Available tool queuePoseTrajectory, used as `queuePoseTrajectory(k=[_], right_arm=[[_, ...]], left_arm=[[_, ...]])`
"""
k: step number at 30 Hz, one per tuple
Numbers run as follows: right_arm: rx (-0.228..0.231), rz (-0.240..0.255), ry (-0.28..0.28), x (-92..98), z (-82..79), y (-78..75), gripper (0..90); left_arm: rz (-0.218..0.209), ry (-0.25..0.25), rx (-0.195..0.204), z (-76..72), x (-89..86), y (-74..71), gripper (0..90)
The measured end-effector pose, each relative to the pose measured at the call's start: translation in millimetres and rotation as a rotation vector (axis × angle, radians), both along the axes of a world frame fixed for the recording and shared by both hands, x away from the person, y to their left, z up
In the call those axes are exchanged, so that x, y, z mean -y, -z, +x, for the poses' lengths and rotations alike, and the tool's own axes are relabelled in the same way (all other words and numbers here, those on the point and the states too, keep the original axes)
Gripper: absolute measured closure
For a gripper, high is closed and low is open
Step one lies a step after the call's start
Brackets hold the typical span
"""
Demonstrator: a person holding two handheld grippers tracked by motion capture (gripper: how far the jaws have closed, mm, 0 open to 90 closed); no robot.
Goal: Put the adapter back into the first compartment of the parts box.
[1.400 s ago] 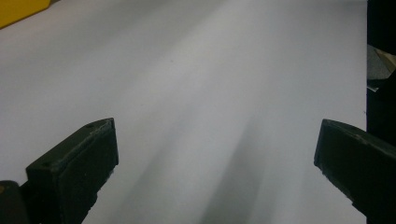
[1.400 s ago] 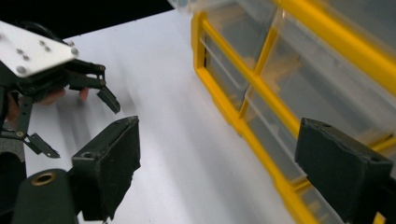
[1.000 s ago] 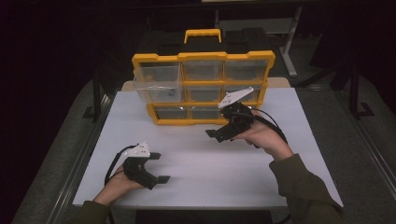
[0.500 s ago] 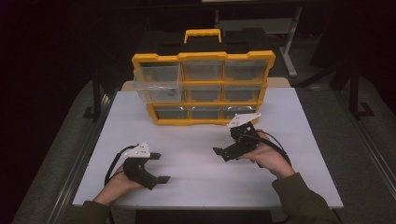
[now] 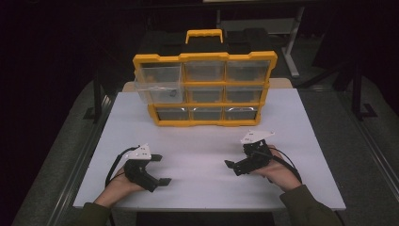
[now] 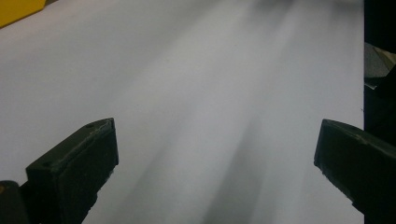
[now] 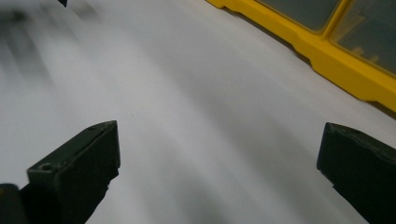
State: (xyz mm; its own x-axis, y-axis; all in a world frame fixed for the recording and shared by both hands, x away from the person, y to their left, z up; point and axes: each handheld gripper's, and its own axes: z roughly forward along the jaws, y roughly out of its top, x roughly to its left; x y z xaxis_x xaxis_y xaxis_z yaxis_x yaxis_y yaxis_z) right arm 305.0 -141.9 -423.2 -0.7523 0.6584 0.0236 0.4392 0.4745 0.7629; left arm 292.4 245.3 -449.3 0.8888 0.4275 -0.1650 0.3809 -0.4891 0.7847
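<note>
The white table (image 5: 207,141) sits in a dark room, and at its far edge stands the yellow drawer organizer (image 5: 205,89), nine clear drawers in three rows. Its middle-left drawer (image 5: 157,90) is pulled out, jutting toward me past the frame. A second ago my right gripper (image 5: 234,165) was up at the organizer's lower right drawers; now it is down near the table's front, jaws having just spread wide with nothing between them, so I judge the drawer work finished or paused. From that gripper the organizer lies at about eleven o'clock, well apart. My left gripper (image 5: 161,169) rests low, jaws also spread and empty, the open drawer at twelve o'clock.
</note>
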Motion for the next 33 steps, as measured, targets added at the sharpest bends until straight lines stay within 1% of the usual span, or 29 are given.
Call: queuePoseTrajectory(k=[5, 6, 7, 11, 16, 18, 21, 25, 27, 31, 33], right_arm=[[-0.010, 0.000, 0.019, 9.4, -6.2, 7.7, 0.0], [-0.015, -0.002, 0.025, 11.6, -7.4, 9.2, 0.0], [-0.031, 0.001, 0.029, 16.2, -10.5, 11.9, 0.0], [-0.045, -0.004, 0.042, 23.7, -15.6, 16.0, 0.0], [-0.032, -0.004, 0.066, 35.7, -21.4, 21.6, 0.0], [-0.039, 0.001, 0.078, 39.7, -22.0, 24.2, 0.0], [-0.042, 0.001, 0.084, 41.6, -22.0, 26.3, 0.0], [-0.049, -0.015, 0.074, 43.6, -23.4, 29.5, 0.0], [-0.055, -0.019, 0.077, 45.3, -24.2, 30.7, 0.0], [-0.044, -0.004, 0.085, 47.3, -24.3, 29.2, 0.0], [-0.041, -0.005, 0.086, 48.0, -23.8, 29.6, 0.0]], left_arm=[[-0.001, 0.002, 0.001, -0.1, -0.1, -0.1, 0.0], [-0.001, 0.002, 0.001, -0.2, 0.0, -0.2, 0.0], [0.000, 0.002, 0.002, -0.3, -0.1, -0.4, 0.0], [-0.004, 0.003, 0.004, -0.8, 0.2, -0.9, 0.0], [-0.004, 0.007, 0.006, -0.7, 0.8, -0.8, 0.0], [-0.003, 0.008, 0.005, -0.7, 1.0, -0.6, 0.0], [-0.001, 0.009, 0.006, -0.6, 0.9, -0.2, 0.0], [-0.004, 0.006, 0.007, -1.2, -0.3, -0.4, 0.0], [-0.002, 0.007, 0.003, -1.0, 0.0, 0.4, 0.0], [0.005, 0.007, 0.005, -1.1, 0.6, 0.8, 0.0], [0.011, 0.004, 0.004, -1.1, 0.8, 1.4, 0.0]])
